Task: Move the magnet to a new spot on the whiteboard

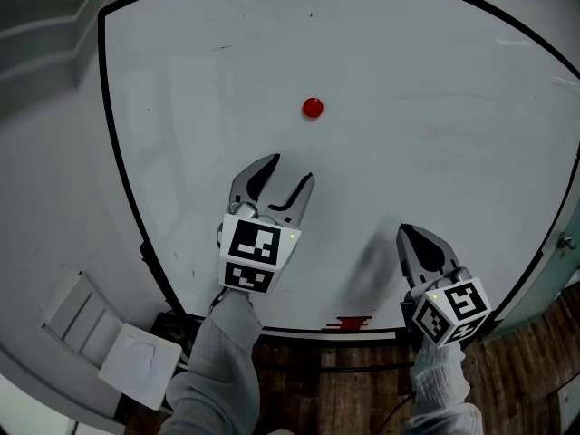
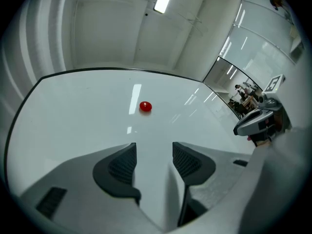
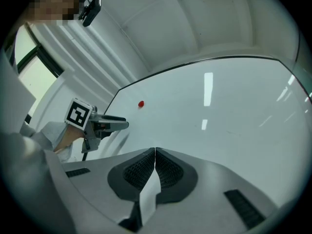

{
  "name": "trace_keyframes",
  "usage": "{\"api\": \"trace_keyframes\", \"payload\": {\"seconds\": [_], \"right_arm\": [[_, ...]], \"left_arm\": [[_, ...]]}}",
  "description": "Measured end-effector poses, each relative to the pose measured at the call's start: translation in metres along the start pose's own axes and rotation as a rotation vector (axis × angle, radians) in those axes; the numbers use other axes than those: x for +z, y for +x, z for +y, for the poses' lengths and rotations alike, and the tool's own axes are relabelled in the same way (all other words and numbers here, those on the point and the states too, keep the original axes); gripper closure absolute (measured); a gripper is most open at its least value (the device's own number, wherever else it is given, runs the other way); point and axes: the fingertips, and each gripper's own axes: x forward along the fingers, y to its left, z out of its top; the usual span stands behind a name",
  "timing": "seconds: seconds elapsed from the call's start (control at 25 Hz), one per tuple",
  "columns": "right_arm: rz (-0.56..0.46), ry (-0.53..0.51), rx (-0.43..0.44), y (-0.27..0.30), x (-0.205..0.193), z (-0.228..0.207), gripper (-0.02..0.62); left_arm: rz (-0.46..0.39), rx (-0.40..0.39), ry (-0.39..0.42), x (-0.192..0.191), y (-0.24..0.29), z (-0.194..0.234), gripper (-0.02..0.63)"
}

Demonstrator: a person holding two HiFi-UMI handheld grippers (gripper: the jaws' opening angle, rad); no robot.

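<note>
Whiteboard (image 1: 435, 80) faces you. Your left gripper (image 1: 290, 169) has its jaws wide with nothing between, aimed at the magnet, probably staged for the pick. Right gripper (image 1: 405, 232) is pinched together, empty, parked lower right as a spare. Red magnet (image 1: 313, 108) sits upper-centre on the board, apart from both.

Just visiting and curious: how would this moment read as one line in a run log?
magnet: on whiteboard, untouched | left claw: open, empty, short of magnet | right claw: shut, empty
</note>
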Motion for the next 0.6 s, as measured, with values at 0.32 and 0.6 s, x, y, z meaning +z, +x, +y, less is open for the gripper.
{"api": "trace_keyframes", "payload": {"seconds": [0.32,0.6], "right_arm": [[0.032,0.071,-0.015,-0.029,-0.021,0.006,0.569],[0.067,0.089,-0.045,-0.054,-0.045,0.016,0.569]], "left_arm": [[0.005,-0.027,-0.167,-0.035,-0.034,-0.016,0.377],[0.056,-0.069,-0.258,-0.074,-0.07,-0.043,0.377]]}}
